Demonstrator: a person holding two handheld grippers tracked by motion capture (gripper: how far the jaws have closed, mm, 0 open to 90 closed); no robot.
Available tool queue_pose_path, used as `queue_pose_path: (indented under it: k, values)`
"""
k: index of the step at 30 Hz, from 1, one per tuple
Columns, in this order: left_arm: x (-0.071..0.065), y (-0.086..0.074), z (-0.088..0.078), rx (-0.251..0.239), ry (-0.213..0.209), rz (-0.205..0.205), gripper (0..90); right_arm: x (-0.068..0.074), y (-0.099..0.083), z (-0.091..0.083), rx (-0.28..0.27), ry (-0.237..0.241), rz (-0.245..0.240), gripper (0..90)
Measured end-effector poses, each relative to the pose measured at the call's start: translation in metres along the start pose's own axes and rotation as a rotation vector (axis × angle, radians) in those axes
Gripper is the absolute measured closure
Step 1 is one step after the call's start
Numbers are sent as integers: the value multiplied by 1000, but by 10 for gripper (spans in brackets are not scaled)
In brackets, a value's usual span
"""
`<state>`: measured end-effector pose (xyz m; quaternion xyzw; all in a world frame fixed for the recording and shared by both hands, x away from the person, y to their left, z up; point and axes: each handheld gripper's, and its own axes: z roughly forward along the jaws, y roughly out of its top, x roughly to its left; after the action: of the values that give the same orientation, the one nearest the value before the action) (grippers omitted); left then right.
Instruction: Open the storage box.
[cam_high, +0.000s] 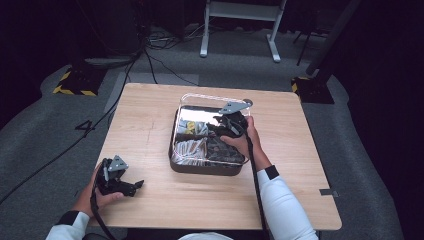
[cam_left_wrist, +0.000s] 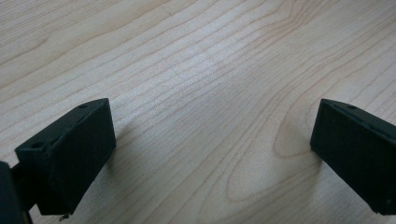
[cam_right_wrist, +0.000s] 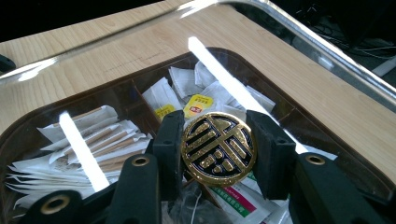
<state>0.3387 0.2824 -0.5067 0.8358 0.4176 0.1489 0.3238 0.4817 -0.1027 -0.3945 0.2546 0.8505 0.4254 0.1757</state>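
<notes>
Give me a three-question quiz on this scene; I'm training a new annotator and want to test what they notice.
1. True or false: the right gripper is shut on the round gold knob of the clear lid.
2. What lies between the jaws of the left gripper?
A. a packet
B. a lid
C. nothing, just bare table
3. In the right gripper view, what fills the box compartment at left?

Key
1. True; both pads press the knob's sides.
2. C; the jaws stand wide apart above the table.
3. Paper-wrapped toothpicks.
</notes>
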Motion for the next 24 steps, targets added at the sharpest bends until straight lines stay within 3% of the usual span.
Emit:
queue_pose_path:
  k: [24]
  values:
    - [0, 0, 0, 0, -1, 0, 3, -31, -19, -45, -3, -54, 26, 593]
